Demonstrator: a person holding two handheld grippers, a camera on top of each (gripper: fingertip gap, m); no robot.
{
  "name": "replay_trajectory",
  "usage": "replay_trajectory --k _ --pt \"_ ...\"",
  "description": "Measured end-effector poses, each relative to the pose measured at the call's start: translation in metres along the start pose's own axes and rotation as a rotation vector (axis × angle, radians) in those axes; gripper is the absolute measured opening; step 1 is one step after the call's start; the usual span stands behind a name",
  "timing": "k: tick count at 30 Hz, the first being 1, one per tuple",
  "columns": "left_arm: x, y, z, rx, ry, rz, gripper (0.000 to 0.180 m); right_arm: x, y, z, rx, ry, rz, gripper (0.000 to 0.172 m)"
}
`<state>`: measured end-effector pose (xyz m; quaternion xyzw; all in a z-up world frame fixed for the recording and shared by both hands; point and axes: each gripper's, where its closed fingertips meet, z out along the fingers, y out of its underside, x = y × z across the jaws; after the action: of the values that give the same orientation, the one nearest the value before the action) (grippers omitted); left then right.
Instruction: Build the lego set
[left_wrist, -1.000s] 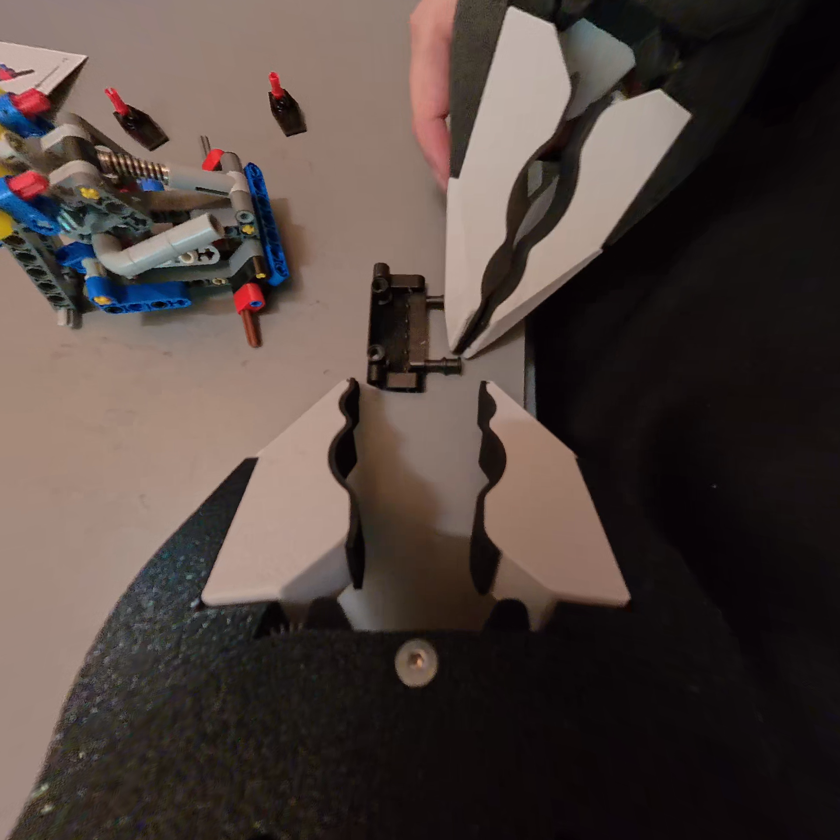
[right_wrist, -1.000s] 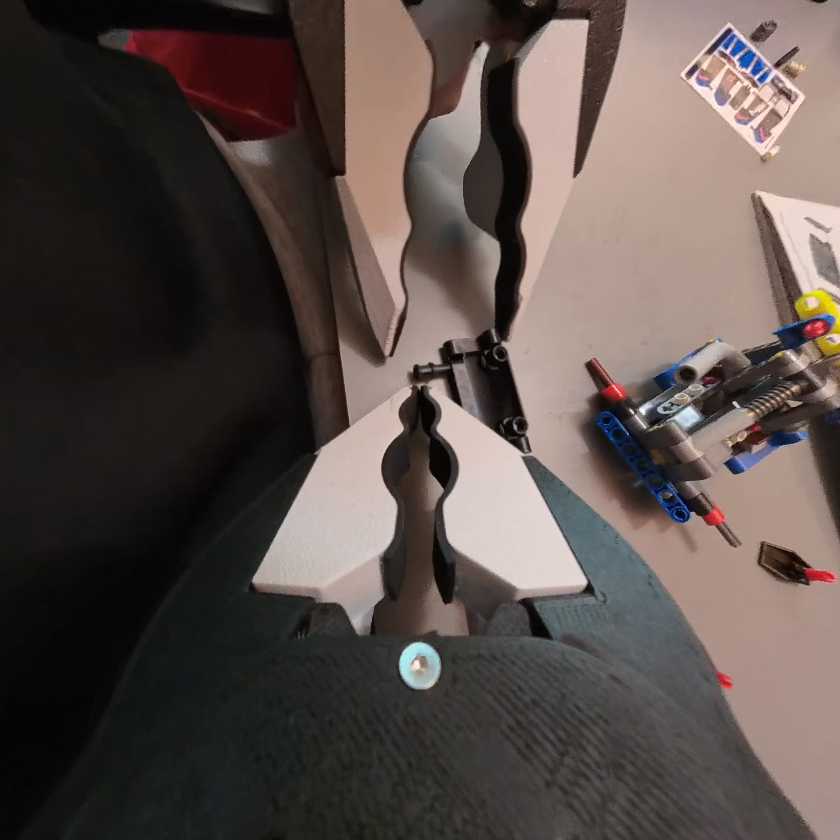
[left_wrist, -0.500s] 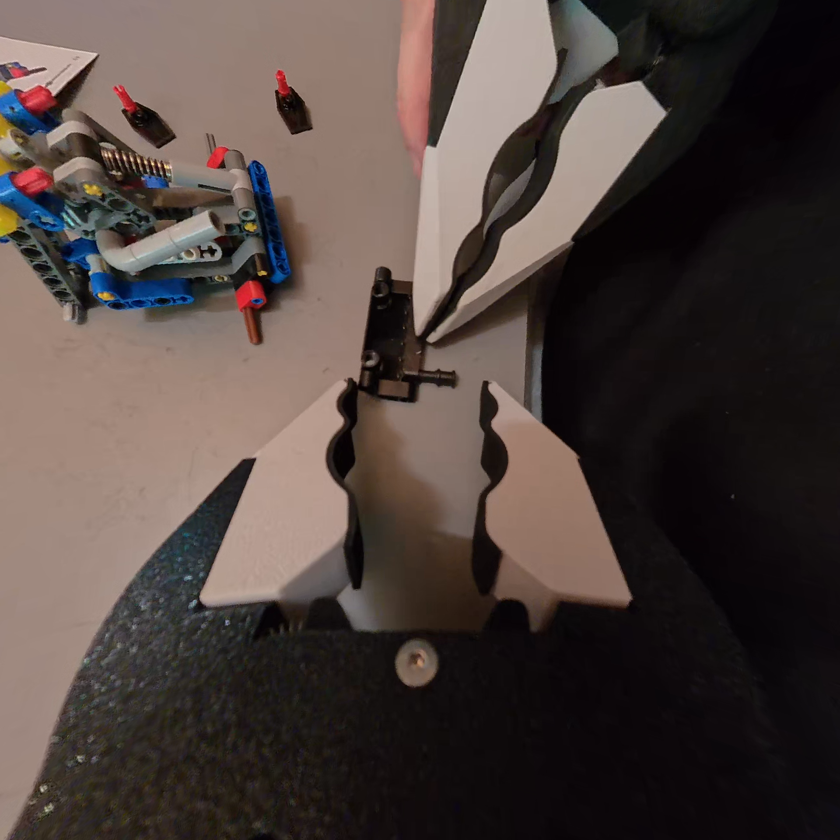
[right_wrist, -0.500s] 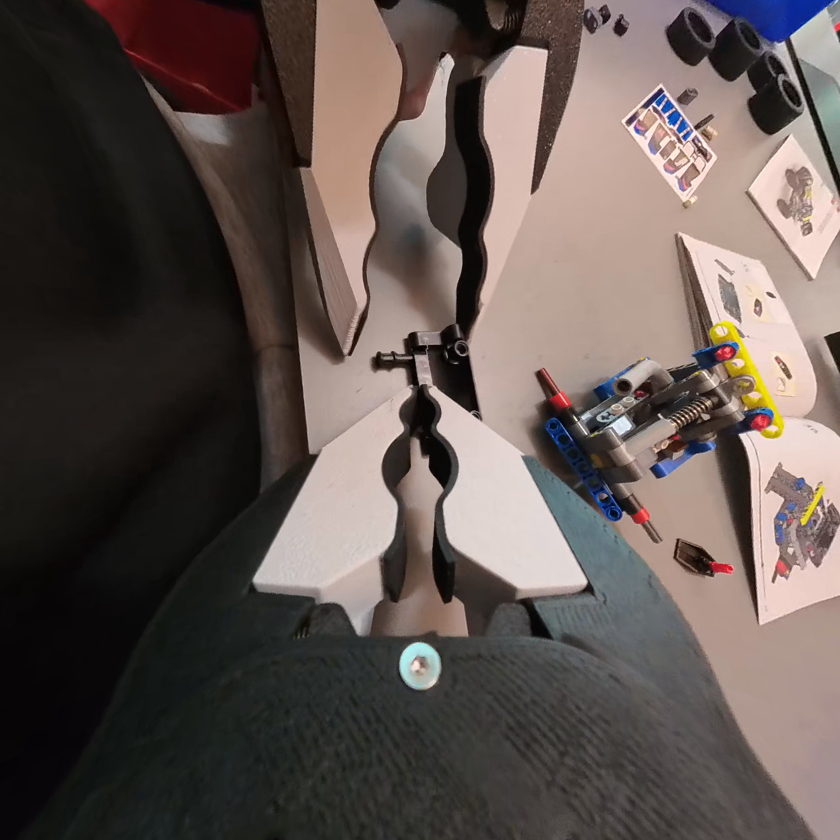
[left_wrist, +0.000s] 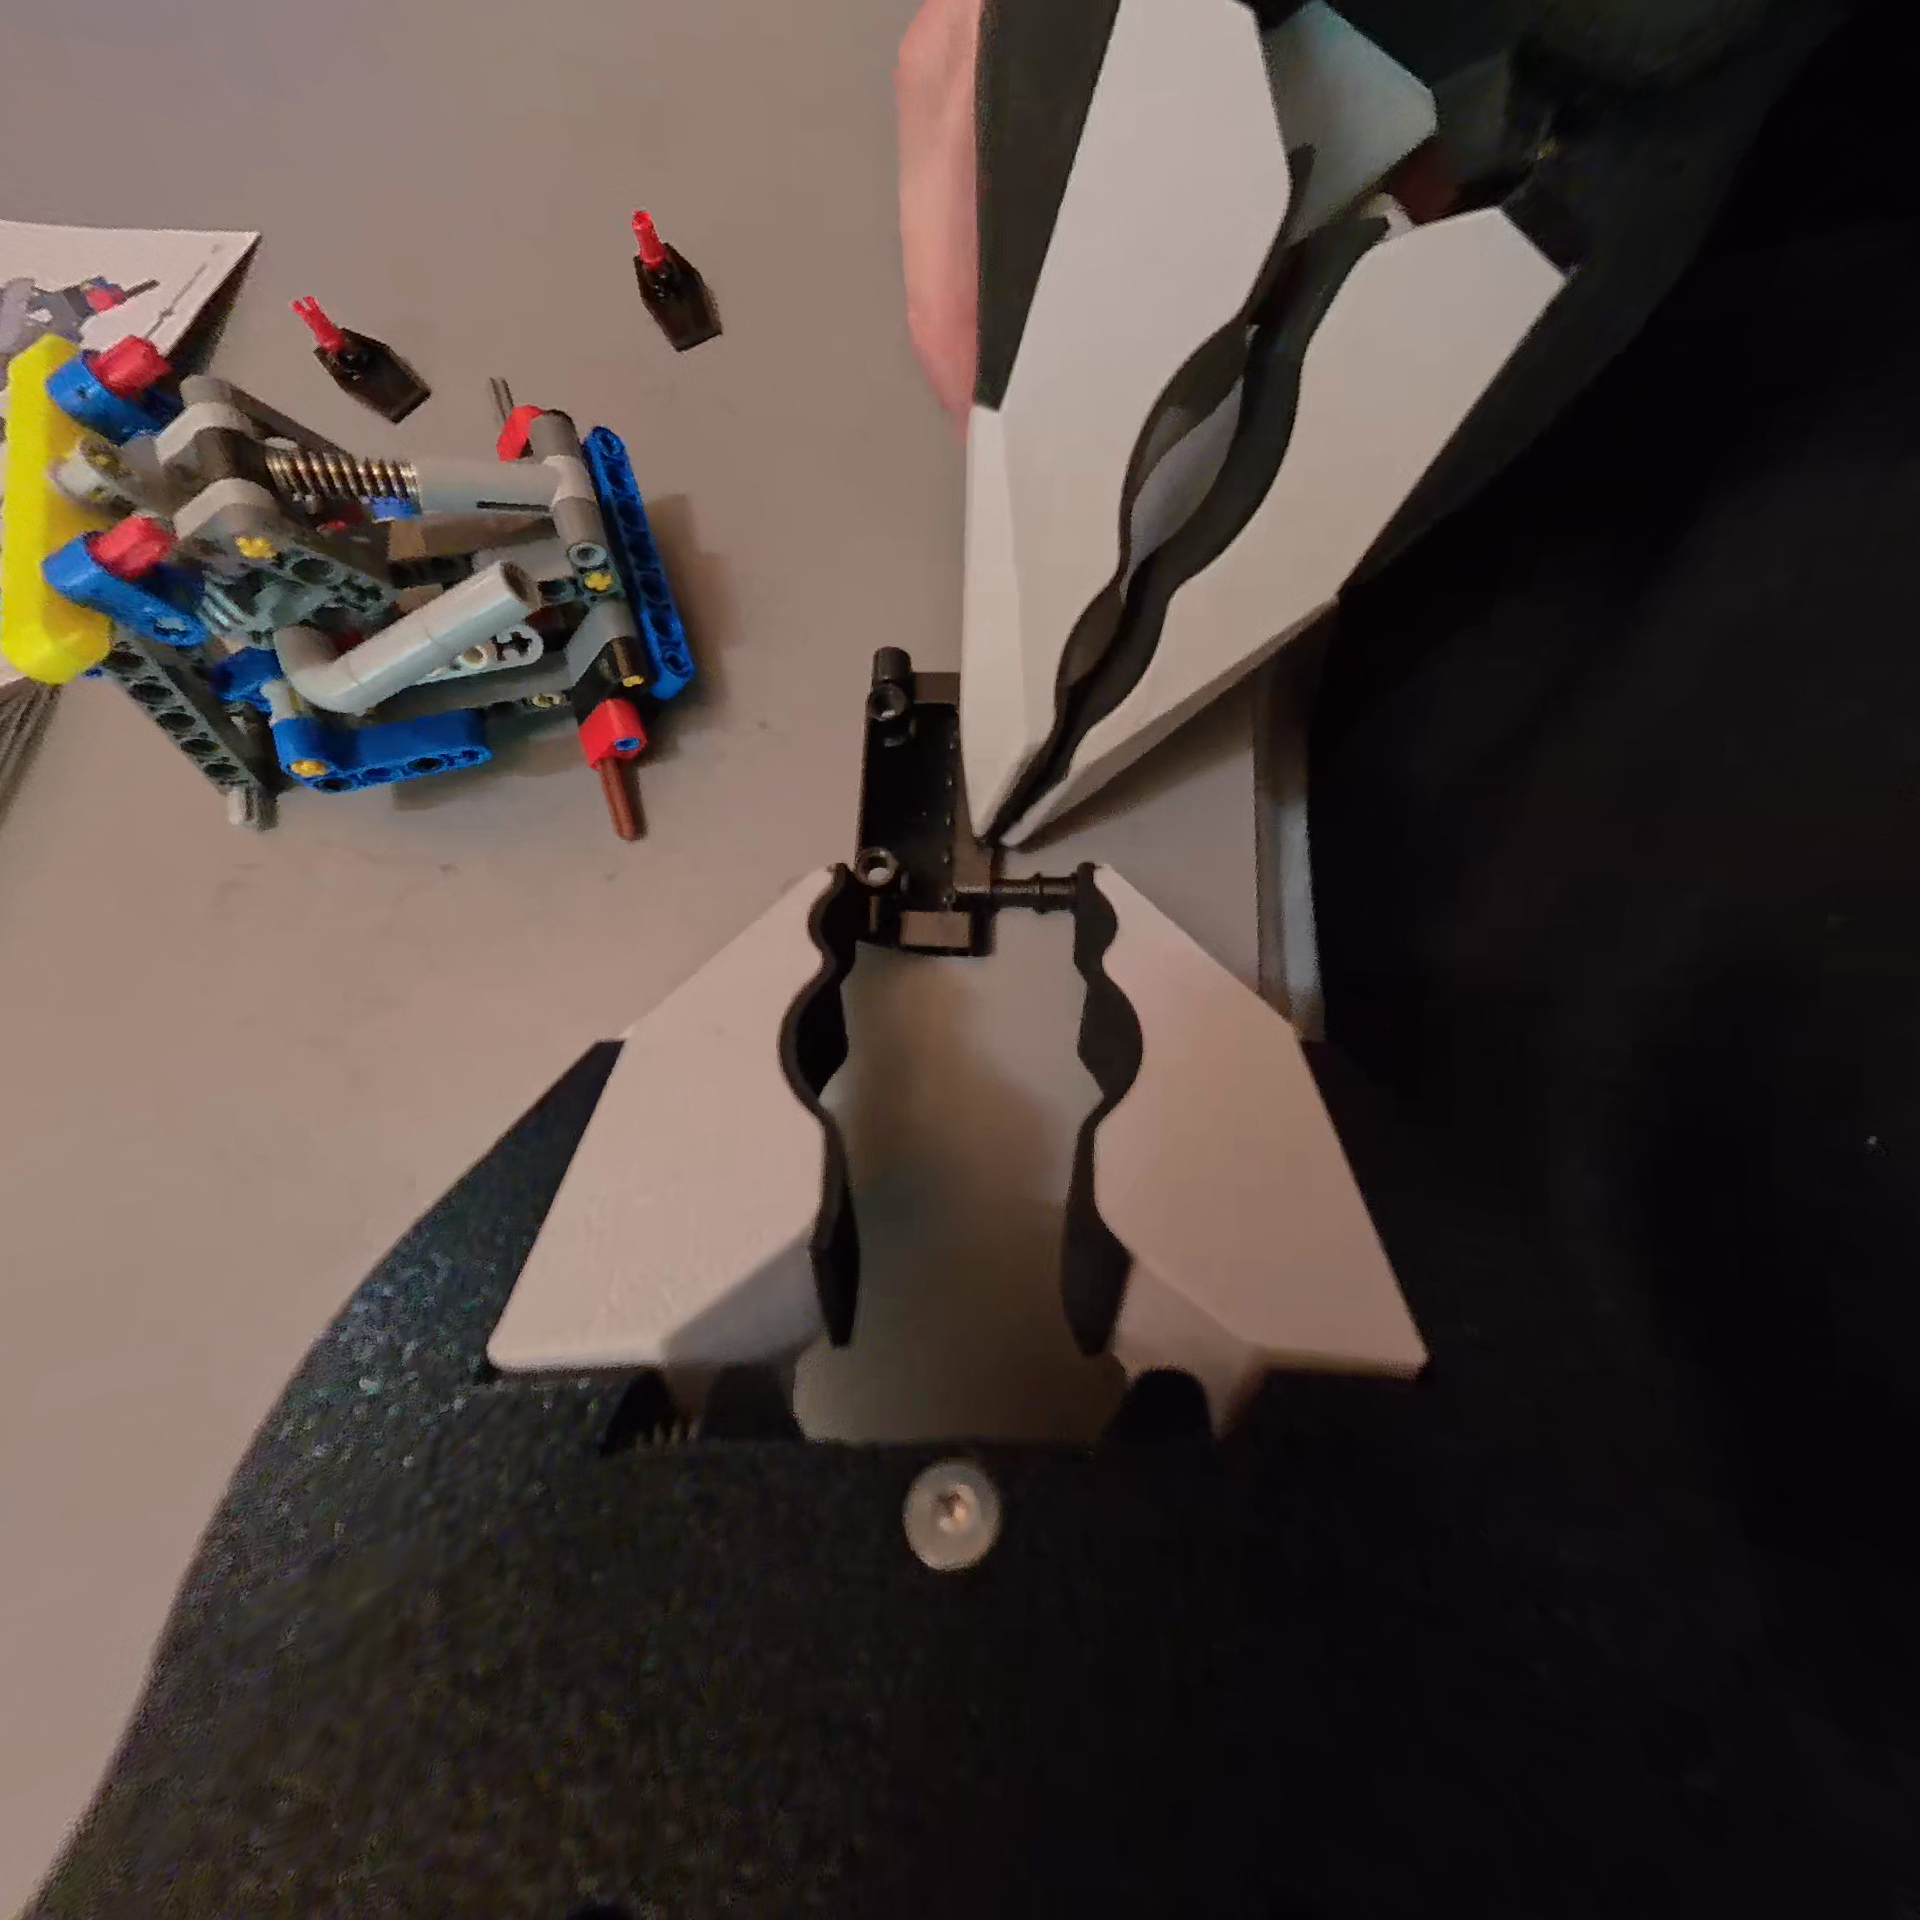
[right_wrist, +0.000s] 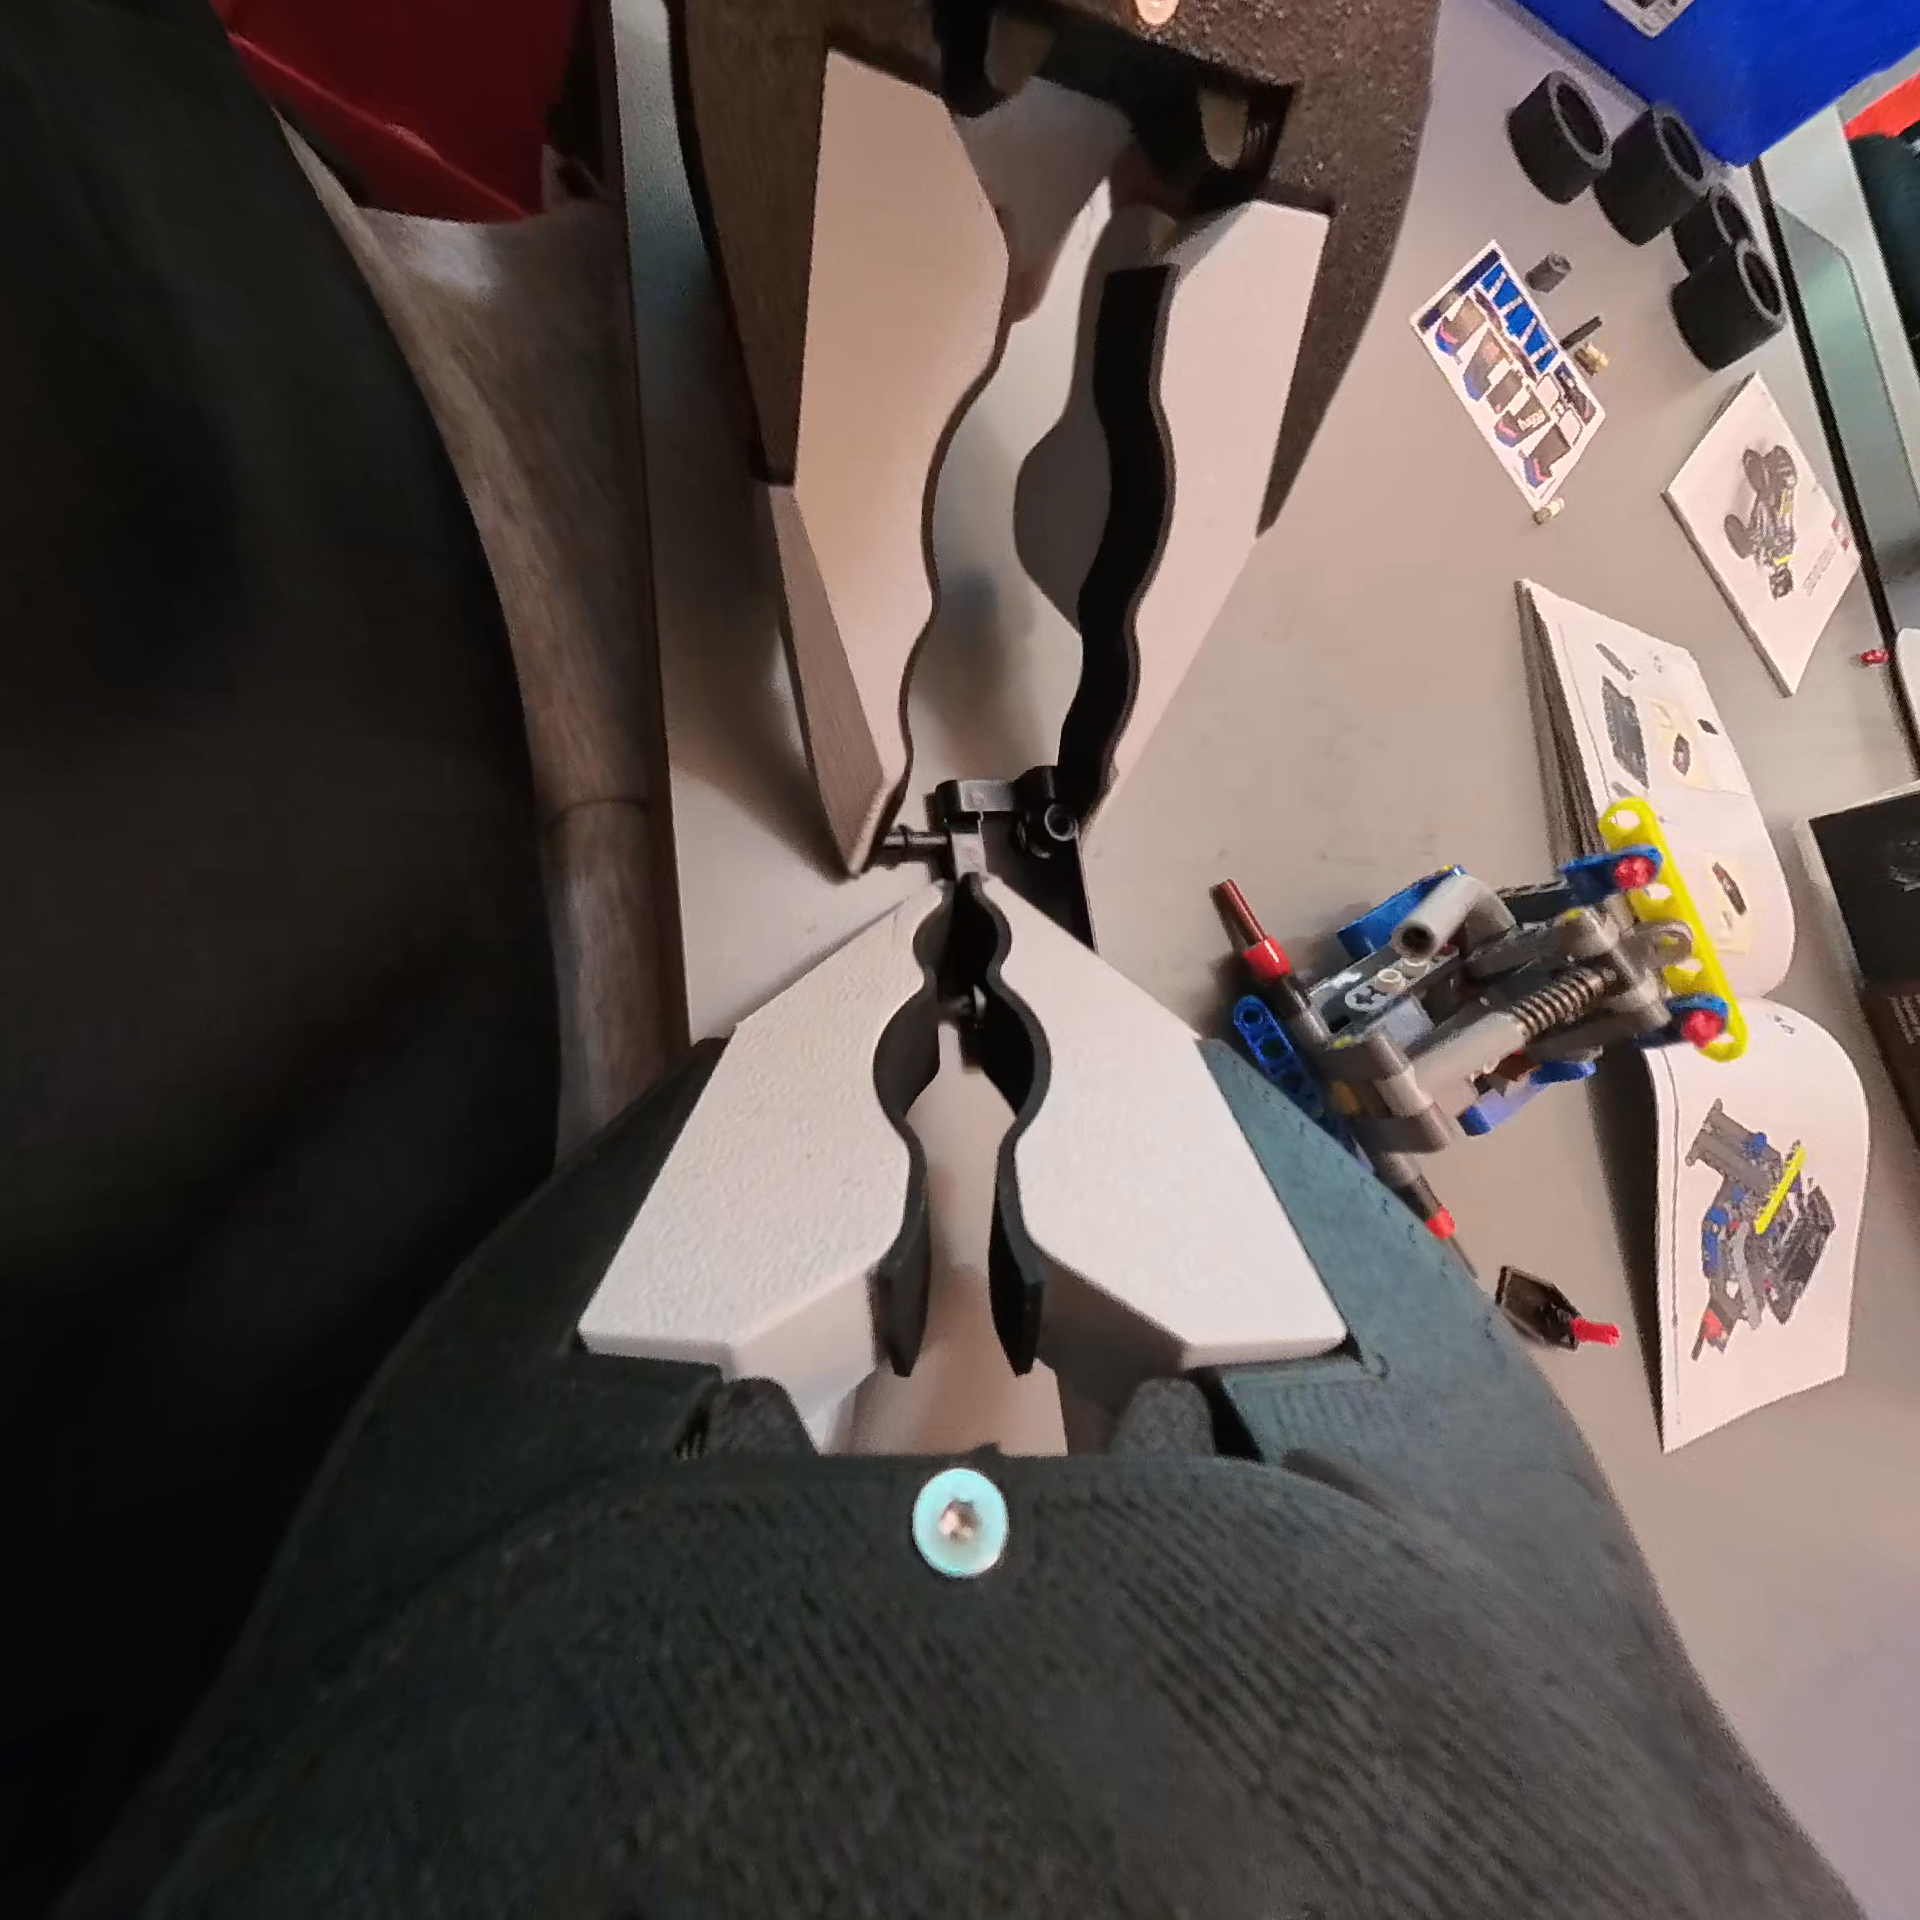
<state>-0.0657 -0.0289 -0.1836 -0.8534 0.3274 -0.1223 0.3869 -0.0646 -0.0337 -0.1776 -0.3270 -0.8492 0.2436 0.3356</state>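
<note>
Tabletop: plain grey table, dim light, with someone in dark clothing close along its near edge.
Left gripper: the left gripper is part-way open and has narrowed since a moment ago. One fingertip now meets the corner lug of the flat black plastic building-toy panel with round lugs. The other fingertip meets the end of the thin black pin sticking out of the panel's side. Both tips touch it, so it has the panel across its width.
Right gripper: the right gripper is fully closed, its tips pinching the panel's edge just above that pin. It comes in from the opposite side, and a bare hand shows behind it.
What changed: the left fingers stood clear of the panel a second ago, wide of it on both sides, and now they bracket it. The panel lay flatter on the table before and is seen more edge-on now, tipped up on the right gripper's pinch.
Panel's place: near the table edge, right between the two sets of fingertips, gripped from both ends.
Farther out: a half-built blue, grey and yellow toy model with a metal spring lies well apart. Two small black wedge parts with red pins sit beyond it.
Edge of scene: an open instruction booklet, a sticker sheet and black rubber tyres.
</note>
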Motion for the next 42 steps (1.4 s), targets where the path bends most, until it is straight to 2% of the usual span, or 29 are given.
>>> replay_trajectory --k 3,5,8,10,12,13,14,18,20,38,42 --pt "0.000 -0.001 0.001 0.001 0.005 0.004 0.040 -0.005 -0.006 0.003 0.016 -0.034 0.020 0.000" --pt "-0.002 -0.001 0.002 -0.003 -0.010 -0.003 0.040 -0.005 0.004 0.002 -0.056 -0.045 -0.007 0.000" --pt "-0.002 -0.002 0.003 0.002 -0.007 0.005 0.039 -0.008 -0.003 -0.002 0.014 -0.076 0.049 0.000" --pt "-0.002 -0.003 0.003 0.003 -0.003 0.009 0.039 0.002 -0.011 -0.010 0.064 -0.039 0.086 0.015" --pt "-0.002 -0.002 0.003 0.004 -0.005 0.014 0.039 0.001 -0.005 -0.009 0.023 -0.081 0.125 0.034" --pt "-0.002 -0.002 0.003 0.004 -0.004 0.013 0.039 -0.001 0.003 -0.006 -0.013 -0.095 0.129 0.036" --pt "-0.002 -0.002 0.003 0.003 -0.002 0.012 0.039 -0.003 0.003 -0.004 -0.008 -0.107 0.134 0.021" --pt "-0.002 -0.002 0.003 0.004 0.001 0.009 0.039 -0.003 0.003 -0.003 0.002 -0.114 0.133 0.022" --pt "-0.001 -0.003 0.004 -0.001 0.003 0.006 0.039 0.004 0.005 0.003 0.010 -0.039 0.108 0.006" --pt "-0.001 -0.004 0.003 -0.099 -0.037 0.067 0.038 0.003 0.005 0.004 -0.022 -0.002 0.044 0.007" --pt "-0.001 -0.004 0.003 -0.080 -0.047 0.050 0.037 0.003 0.005 0.004 -0.022 -0.007 0.037 0.007"
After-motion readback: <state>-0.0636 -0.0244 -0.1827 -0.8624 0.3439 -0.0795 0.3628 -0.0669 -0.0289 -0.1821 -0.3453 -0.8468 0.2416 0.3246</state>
